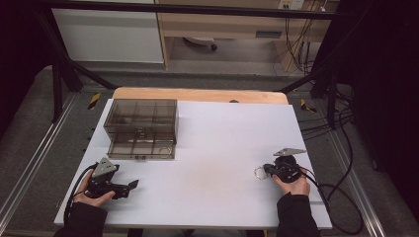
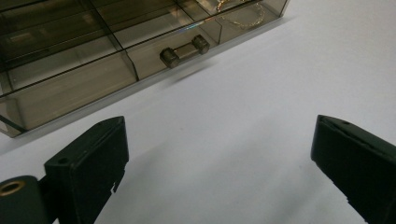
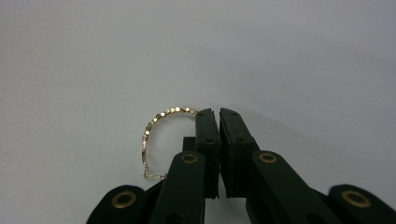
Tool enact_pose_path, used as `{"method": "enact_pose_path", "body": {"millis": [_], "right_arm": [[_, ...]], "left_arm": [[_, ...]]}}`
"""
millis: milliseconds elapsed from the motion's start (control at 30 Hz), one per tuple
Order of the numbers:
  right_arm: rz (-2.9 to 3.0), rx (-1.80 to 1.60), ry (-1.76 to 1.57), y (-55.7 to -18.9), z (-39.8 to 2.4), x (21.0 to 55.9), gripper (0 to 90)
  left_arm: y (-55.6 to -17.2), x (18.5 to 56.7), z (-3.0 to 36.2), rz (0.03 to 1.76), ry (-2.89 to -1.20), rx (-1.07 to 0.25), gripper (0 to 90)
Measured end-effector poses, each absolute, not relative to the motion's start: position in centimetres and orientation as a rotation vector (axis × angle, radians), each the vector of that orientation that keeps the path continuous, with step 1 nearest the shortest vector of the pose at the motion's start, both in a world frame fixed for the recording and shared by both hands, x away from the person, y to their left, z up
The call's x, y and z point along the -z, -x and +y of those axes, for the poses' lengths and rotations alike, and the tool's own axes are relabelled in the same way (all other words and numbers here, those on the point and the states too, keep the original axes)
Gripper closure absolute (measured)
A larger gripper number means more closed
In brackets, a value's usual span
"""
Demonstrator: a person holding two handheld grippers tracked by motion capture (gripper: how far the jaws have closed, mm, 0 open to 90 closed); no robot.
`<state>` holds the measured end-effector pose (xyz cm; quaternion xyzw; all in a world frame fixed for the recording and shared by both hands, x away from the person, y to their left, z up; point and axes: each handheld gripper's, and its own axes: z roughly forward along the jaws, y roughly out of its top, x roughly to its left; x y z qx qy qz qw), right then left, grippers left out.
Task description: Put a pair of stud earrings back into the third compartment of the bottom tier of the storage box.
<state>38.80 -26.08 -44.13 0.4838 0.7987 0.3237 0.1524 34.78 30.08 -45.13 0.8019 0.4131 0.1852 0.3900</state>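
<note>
- The right gripper (image 3: 218, 114) has its fingers (image 3: 208, 135) pressed together on a thin gold bracelet (image 3: 156, 122). The chain disappears between the tips, so I judge it pinched there, though the contact itself is hidden.
- The left gripper (image 1: 129, 187) rests on the table (image 1: 217, 148) with its fingers (image 2: 93, 158) wide apart and nothing between them, pointing toward the drawer box.
- The bracelet lies at the right of the table, just beside the right hand (image 1: 295, 185) and well apart from the box. It is a fine loop of small shiny beads that narrows to plain links and a clasp near the gripper.
- Risks, as I judge them: so slim a chain could slip from the flat tips on lifting, and the loose loop could swing or snag.
- The smoky clear drawer box (image 1: 141, 121) stands at the far left, its lower drawer (image 1: 142, 148) pulled out, handle (image 2: 184, 50) forward. Another gold chain (image 2: 240, 18) already lies in one compartment and might tangle with this one.
</note>
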Motion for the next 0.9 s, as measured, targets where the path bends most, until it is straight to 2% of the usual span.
{"method": "enact_pose_path", "body": {"millis": [900], "right_arm": [[2.309, -1.073, -1.289, -38.3, -24.0, 42.2, 86.9]], "left_arm": [[-34.8, 45.1, 30.0, 1.051, -2.041, -0.471, 4.2]]}}
